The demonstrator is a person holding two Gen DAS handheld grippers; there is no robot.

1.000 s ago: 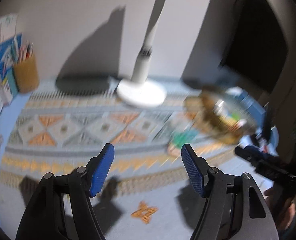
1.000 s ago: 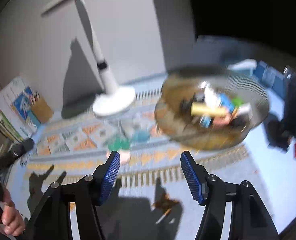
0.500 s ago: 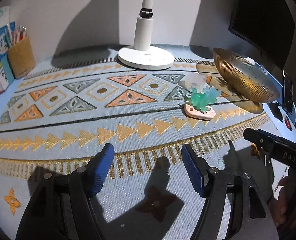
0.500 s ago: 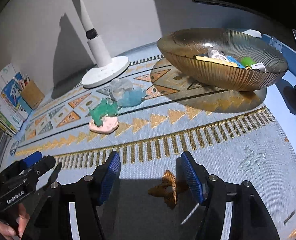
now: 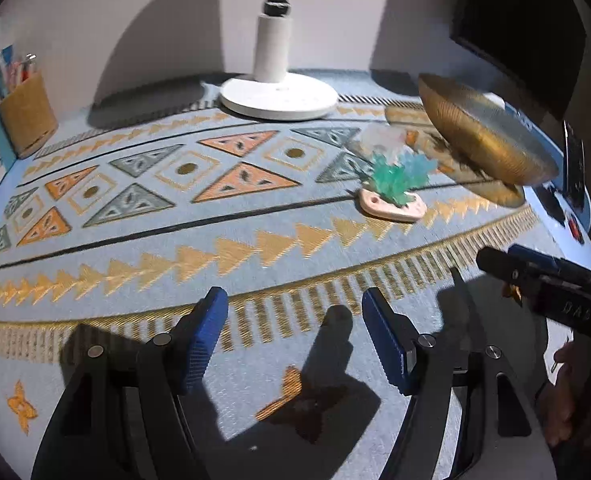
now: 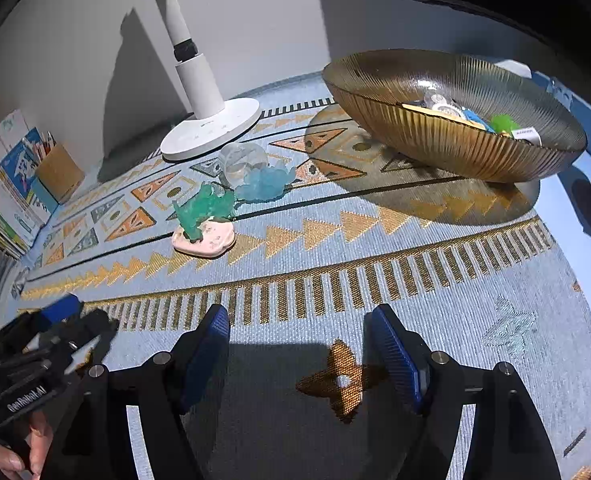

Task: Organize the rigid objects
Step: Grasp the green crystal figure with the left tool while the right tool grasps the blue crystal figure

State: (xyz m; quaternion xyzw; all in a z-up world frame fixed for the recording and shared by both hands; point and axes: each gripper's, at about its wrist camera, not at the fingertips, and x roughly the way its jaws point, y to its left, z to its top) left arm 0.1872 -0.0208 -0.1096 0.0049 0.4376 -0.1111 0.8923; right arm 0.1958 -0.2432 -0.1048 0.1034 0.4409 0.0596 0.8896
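A green crystal figure on a pink base stands on the patterned mat. Behind it lie a pale blue crystal cluster and a clear glass piece. A ribbed gold bowl at the right holds several small items. My left gripper is open and empty, low over the mat's front edge. My right gripper is open and empty, near the front, right of the left one.
A white lamp base stands at the back centre. A tan pencil cup and books are at the far left. A dark screen stands behind the bowl.
Both grippers have dropped lower and closer to the mat, and the blurred views have steadied. The objects on the mat have not moved.
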